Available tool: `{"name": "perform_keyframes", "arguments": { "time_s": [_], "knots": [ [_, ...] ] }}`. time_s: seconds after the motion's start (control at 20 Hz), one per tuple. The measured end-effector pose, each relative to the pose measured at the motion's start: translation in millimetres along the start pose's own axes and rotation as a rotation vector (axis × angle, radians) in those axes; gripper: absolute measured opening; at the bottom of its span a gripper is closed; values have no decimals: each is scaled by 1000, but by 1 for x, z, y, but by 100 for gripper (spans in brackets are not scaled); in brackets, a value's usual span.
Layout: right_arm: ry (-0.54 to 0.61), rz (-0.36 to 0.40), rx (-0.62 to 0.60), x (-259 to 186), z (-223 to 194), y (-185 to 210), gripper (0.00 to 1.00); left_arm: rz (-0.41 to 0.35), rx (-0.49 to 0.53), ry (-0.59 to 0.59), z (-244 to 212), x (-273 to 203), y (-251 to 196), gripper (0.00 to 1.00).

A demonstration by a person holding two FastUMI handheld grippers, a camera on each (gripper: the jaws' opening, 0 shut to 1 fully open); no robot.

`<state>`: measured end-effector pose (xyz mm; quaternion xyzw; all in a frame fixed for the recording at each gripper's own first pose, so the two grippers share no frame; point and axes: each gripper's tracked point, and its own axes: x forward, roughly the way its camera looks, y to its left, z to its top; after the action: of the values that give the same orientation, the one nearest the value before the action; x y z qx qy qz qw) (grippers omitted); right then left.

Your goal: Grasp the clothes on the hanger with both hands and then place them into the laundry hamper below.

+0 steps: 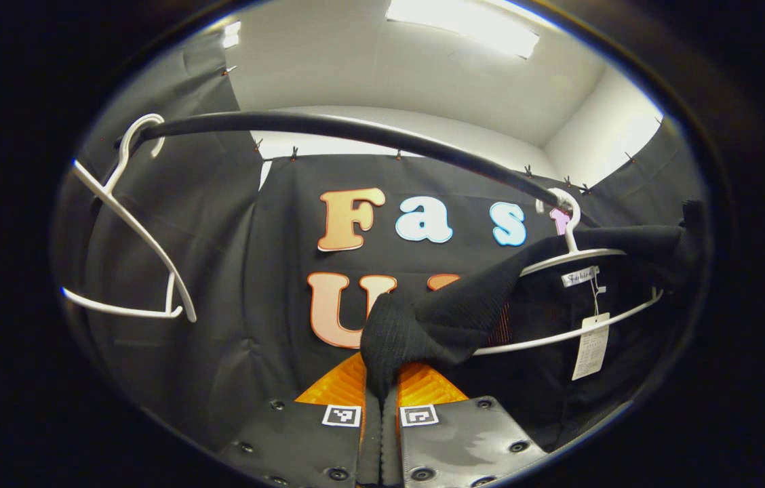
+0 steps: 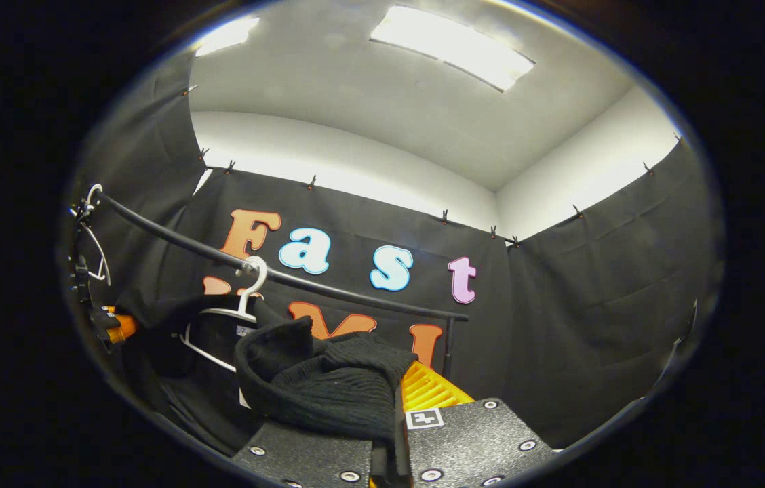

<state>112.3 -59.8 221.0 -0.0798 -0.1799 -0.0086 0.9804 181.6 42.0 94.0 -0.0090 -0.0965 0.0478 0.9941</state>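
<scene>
- We see the left gripper (image 1: 380, 396) clamped on the black garment's (image 1: 450, 312) shoulder, lower centre, presumably to draw it off the white hanger (image 1: 576, 254).
- The right gripper (image 2: 397, 413) pinches the opposite shoulder, lower centre; the rail (image 2: 328, 288) carries the hanger.

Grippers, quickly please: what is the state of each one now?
Left gripper: shut on the black garment, a fold pinched between its fingers.
Right gripper: shut on the black garment too, at another fold.

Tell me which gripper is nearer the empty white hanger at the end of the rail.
Left. The left gripper, shut on the black garment, sits nearer the empty hanger. The right gripper grips the garment's far side, beyond the loaded hanger.
</scene>
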Motion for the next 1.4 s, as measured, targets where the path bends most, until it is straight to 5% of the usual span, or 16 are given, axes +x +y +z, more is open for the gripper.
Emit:
{"name": "perform_keyframes", "arguments": {
  "time_s": [0.35, 0.65, 0.8, 0.9, 1.1, 1.4],
  "knots": [
    [-37, 3, -33, 40, 30, -20, 10, 15, 50, -105, 51, 30, 6, 10],
    [28, 31, -62, 89, 7, -33, 10, 75, 127, -119, 56, 58, 25, 7],
    [97, 34, -35, 108, -23, -39, 10, 83, 105, -107, 50, 69, 26, 7],
    [150, 24, -20, 123, -56, -48, 0, 89, 108, -85, 42, 76, 30, 7],
    [262, 22, -4, 130, -118, -50, 0, 83, 105, -18, 7, 89, 33, 7],
    [319, 18, 17, 123, -157, -43, 3, 71, 91, 58, -28, 103, 39, 7]
  ]
}}
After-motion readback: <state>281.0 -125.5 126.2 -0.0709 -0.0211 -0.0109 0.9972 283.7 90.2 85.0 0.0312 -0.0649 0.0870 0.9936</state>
